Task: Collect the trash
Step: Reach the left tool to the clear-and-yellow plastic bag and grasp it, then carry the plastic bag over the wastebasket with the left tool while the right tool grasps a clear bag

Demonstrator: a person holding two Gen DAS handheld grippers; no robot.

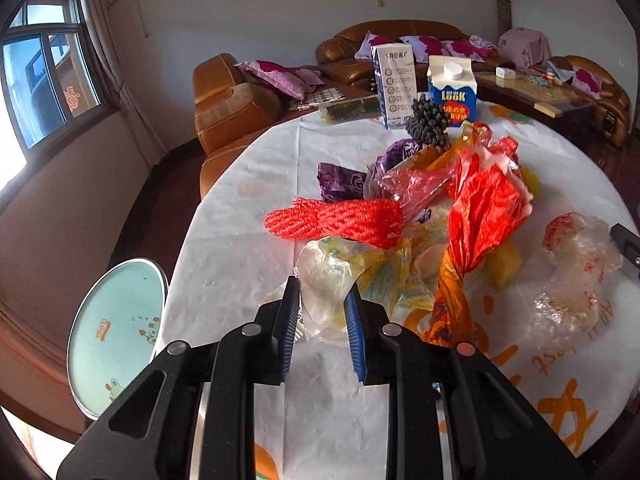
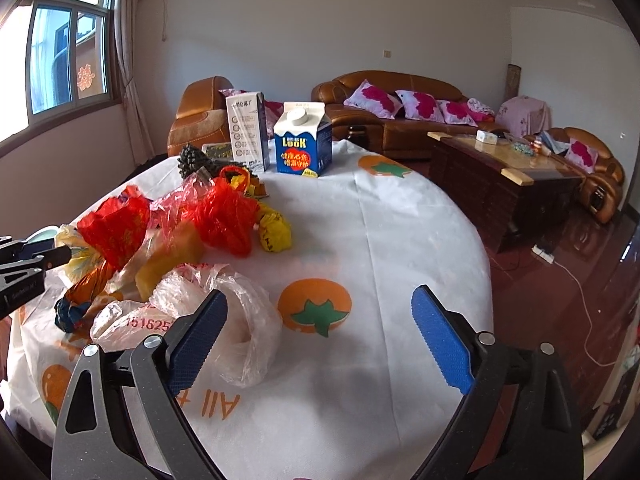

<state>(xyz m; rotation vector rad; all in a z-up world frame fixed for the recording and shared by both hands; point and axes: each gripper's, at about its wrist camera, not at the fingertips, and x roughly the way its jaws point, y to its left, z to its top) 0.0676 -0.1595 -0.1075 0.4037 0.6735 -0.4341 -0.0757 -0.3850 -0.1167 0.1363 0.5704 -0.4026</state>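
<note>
A heap of trash lies on the round white-clothed table point(image 1: 248, 240): a red foam net point(image 1: 340, 220), a red plastic bag point(image 1: 488, 196), a purple wrapper point(image 1: 340, 180) and an orange wrapper point(image 1: 448, 304). My left gripper point(image 1: 323, 284) is shut on a clear, yellow-printed plastic bag point(image 1: 324, 256) at the heap's near edge. My right gripper point(image 2: 320, 294) stands wide open above the cloth. Its left finger point(image 2: 200, 332) lies against a clear bag with red print point(image 2: 240, 320), and nothing is gripped. The left gripper's body point(image 2: 24, 268) shows at the left edge of the right wrist view.
Two upright cartons, a blue one point(image 1: 452, 88) and a white one point(image 1: 394, 80), stand at the table's far side by a dark knobbly object point(image 1: 428, 120). A teal-topped stool point(image 1: 116, 332) is left of the table. A brown sofa point(image 2: 400, 120) and a coffee table point(image 2: 500, 172) lie beyond.
</note>
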